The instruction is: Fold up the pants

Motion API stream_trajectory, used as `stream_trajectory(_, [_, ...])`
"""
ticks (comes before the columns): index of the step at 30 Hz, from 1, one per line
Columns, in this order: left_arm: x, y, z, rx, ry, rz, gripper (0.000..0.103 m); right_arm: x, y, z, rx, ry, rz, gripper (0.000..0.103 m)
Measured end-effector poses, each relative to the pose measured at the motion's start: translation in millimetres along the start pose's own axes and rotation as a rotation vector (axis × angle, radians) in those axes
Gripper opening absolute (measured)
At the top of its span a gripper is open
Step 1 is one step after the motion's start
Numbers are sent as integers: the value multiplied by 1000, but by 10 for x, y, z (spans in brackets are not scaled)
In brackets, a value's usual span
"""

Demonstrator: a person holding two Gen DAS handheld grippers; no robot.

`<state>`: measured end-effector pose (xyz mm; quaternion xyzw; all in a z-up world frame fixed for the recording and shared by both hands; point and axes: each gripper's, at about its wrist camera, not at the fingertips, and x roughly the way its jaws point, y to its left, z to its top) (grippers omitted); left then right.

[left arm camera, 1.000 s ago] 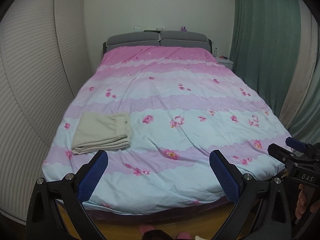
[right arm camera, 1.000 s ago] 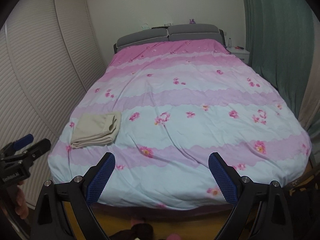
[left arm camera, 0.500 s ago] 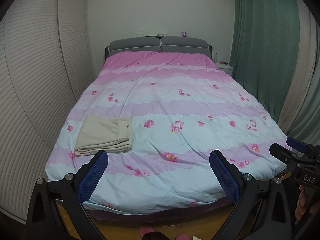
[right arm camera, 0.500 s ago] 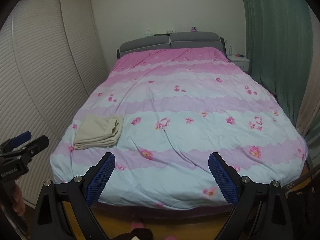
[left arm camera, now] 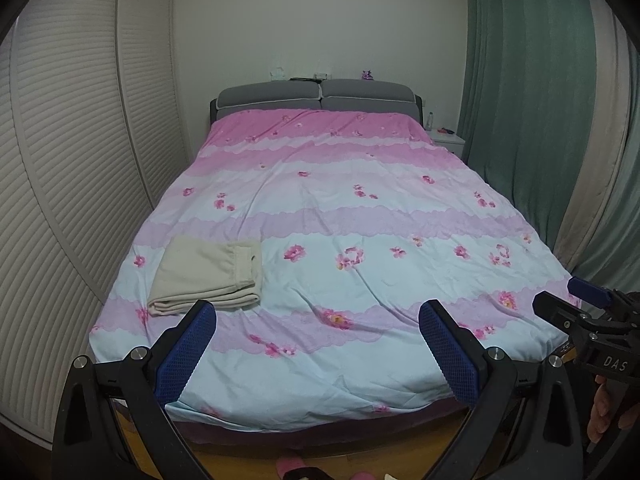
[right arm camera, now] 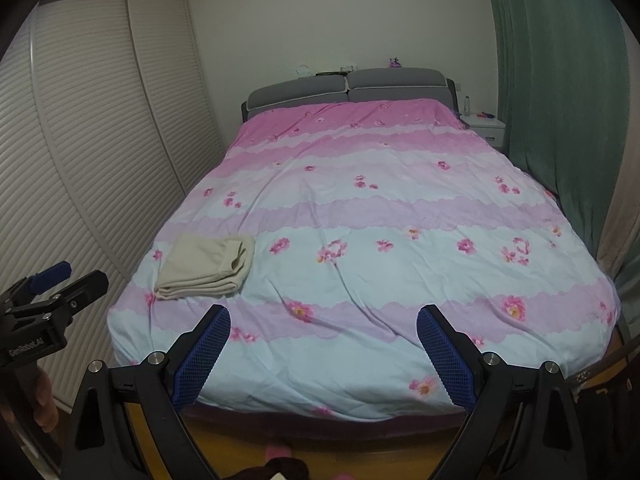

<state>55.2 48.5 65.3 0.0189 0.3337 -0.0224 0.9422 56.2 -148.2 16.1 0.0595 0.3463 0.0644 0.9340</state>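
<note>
Already folded into a compact rectangle, the cream pants (left arm camera: 208,274) lie on the near left part of the bed, well short of its foot edge and close to its left side; their gathered waistband faces right. In the right wrist view the same pants (right arm camera: 206,266) show several stacked layers along their near edge. They rest on a duvet (left arm camera: 360,220) banded in pink, lilac and pale blue with scattered pink flowers, which covers the whole bed up to a grey padded headboard (left arm camera: 316,94).

Neither tool touches the cloth. The left gripper (left arm camera: 316,350) is held off the foot of the bed, its blue-padded fingers (left arm camera: 186,350) spread wide apart with nothing between them. The right gripper (right arm camera: 324,350) is held likewise, fingers wide apart and empty, to the right of the left one; each appears at the edge of the other's view.

Louvred wardrobe doors (left arm camera: 76,184) run along the left wall. Green curtains (left arm camera: 532,100) hang on the right, and a white nightstand (right arm camera: 484,126) stands beside the headboard with what may be a small bottle on it. Pink slippers (left arm camera: 288,468) sit on the wooden floor at the foot of the bed.
</note>
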Motion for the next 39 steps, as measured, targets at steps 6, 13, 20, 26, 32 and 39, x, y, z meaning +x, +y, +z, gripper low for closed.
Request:
stream_trajectory(6, [-10,-40,-10,3,-4,4,103,-21,-60,15,-4,6,6,95])
stream_trajectory(13, [13,-68,-6,-1,7,1,103,-26,-70,19,2,3,8,95])
stream_trajectory(20, [1,-106,-1,16,-6,10,103,-22,-136,24,1,4,13,95])
stream_trajectory(26, [-13,-181,3,38,-26,38,103,-12,-189,26,2,3,17,95])
stream_trajectory(32, [6,-198,25,30,-24,34,103,-9,-212,32,4,5,18,95])
stream_trajectory(39, [11,-213,40,41,-27,31,103,-1,-233,31,7,5,17,95])
